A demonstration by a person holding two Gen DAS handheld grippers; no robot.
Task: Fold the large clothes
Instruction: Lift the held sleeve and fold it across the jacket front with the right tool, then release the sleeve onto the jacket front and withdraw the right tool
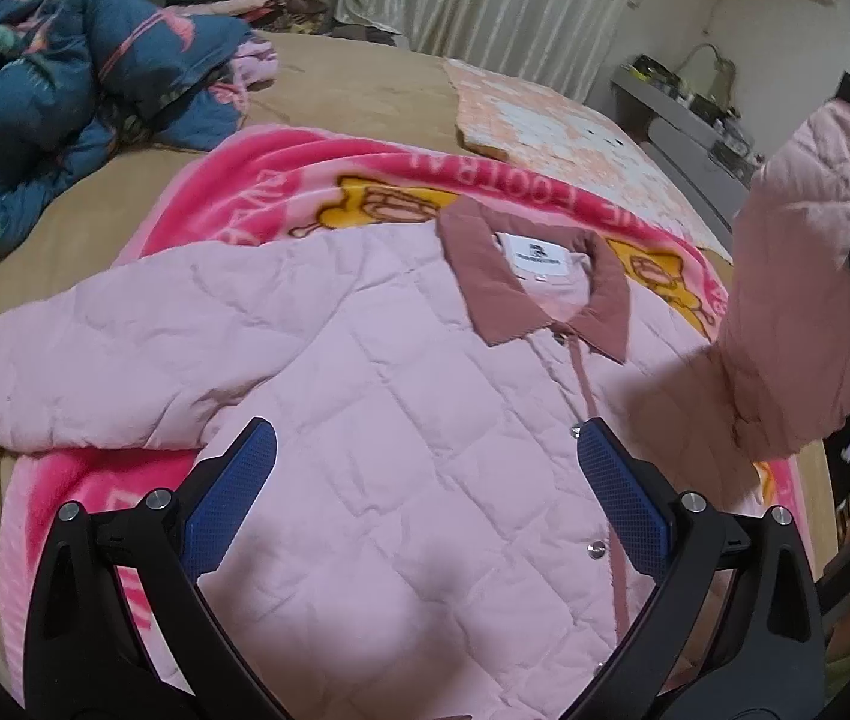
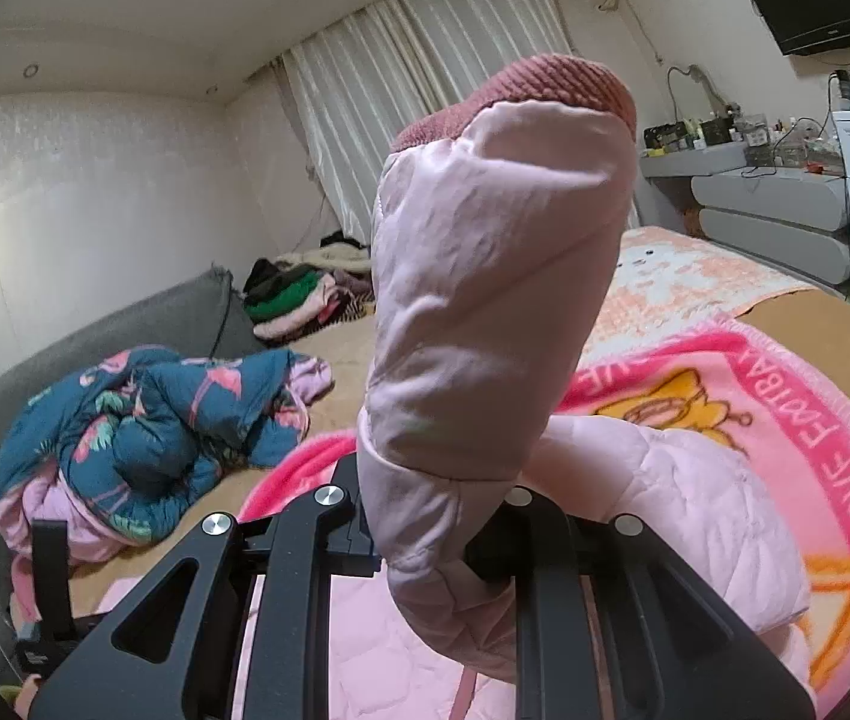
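Right wrist view: right gripper clamps the jacket sleeve upright, body lying leftward under the open, empty left gripper.

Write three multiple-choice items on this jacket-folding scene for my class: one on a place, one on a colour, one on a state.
1. The jacket lies on:
A. a pink blanket
B. the floor
C. a chair

2. The collar is:
A. green
B. dusty rose
C. black

3. The right gripper is:
A. open and empty
B. shut on a pillow
C. shut on the sleeve

Answers: 1 A, pink blanket shows around the jacket's edges; 2 B, darker rose than the pale body; 3 C, the sleeve stands up from its closed jaws.
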